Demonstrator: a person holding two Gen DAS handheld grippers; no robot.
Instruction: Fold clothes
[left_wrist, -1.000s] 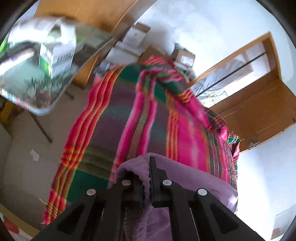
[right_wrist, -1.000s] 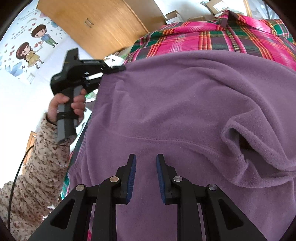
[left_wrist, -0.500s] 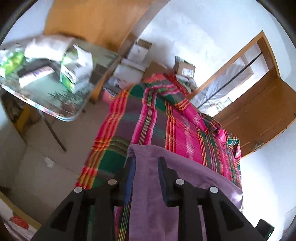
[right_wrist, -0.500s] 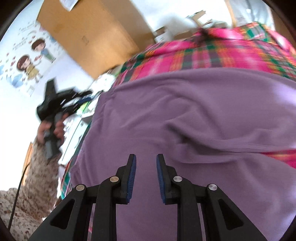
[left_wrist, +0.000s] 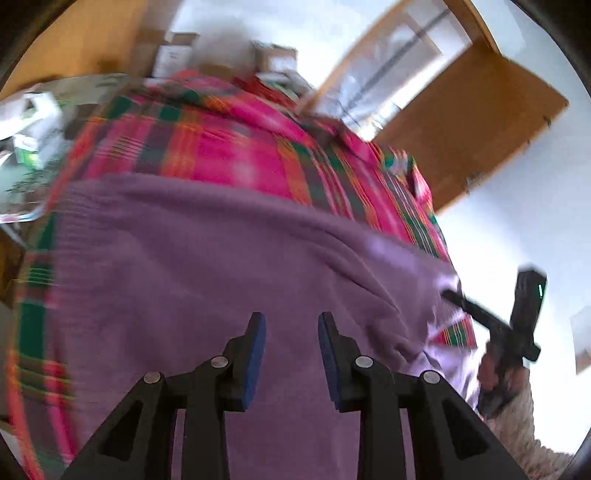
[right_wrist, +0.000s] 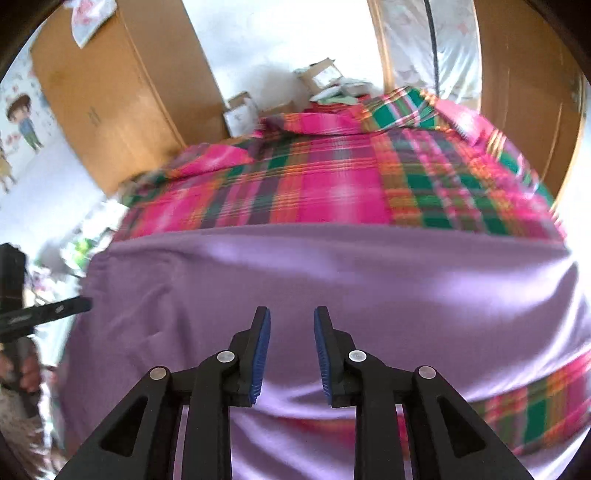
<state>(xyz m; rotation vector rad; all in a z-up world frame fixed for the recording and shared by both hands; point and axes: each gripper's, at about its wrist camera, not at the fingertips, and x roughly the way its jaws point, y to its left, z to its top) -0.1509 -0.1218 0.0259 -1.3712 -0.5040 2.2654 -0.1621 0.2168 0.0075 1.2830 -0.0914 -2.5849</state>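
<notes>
Purple fleece garment (left_wrist: 229, 266) (right_wrist: 332, 273) lies spread flat on a bed covered with a pink, green and orange plaid blanket (left_wrist: 229, 147) (right_wrist: 332, 177), taking up the near part of it. Both views are blurred. The left tool (left_wrist: 291, 325) hangs over the garment with its blue-padded fingers spread and nothing between them; the right tool (right_wrist: 291, 319) is likewise spread and empty above the cloth. Each tool shows at the edge of the other's view, gripped by a hand with a speckled sleeve (left_wrist: 517, 417). Beyond the far end of the bed stand open cardboard boxes (right_wrist: 317, 77); what they hold cannot be made out. A wooden wardrobe (right_wrist: 122, 92) stands far left, a wooden door (left_wrist: 469, 122) far right.
</notes>
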